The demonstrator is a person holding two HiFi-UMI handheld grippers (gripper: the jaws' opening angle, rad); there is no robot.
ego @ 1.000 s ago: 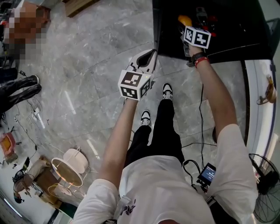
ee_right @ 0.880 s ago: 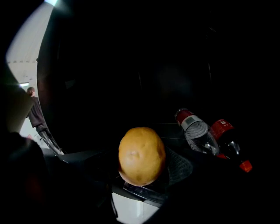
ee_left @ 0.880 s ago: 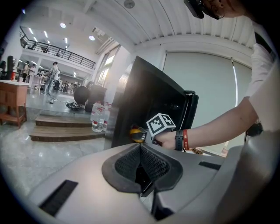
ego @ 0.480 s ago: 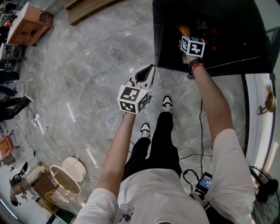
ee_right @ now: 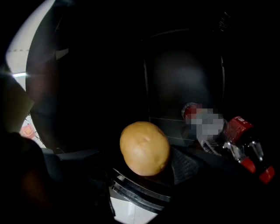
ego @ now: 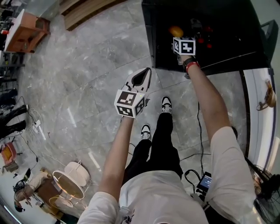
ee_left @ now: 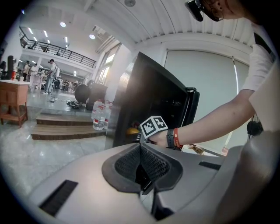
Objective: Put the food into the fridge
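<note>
Here the potato (ee_right: 144, 148) stands nearly upright (top leaning left).

Bright, even light outside, fisheye-warped edges; inside the fridge (ee_right: 183, 78) it is nearly black.

Grey marble floor (ego: 87, 74) spreads wide, with wooden steps (ego: 87, 11) along the far edge and an orange-brown wooden surface (ego: 28, 31) beside them. Loose cables (ego: 33, 120) trail at the left near a round white wire-framed object (ego: 70, 181). Water bottles (ee_left: 99, 117) stand clustered on the floor by the steps.
</note>
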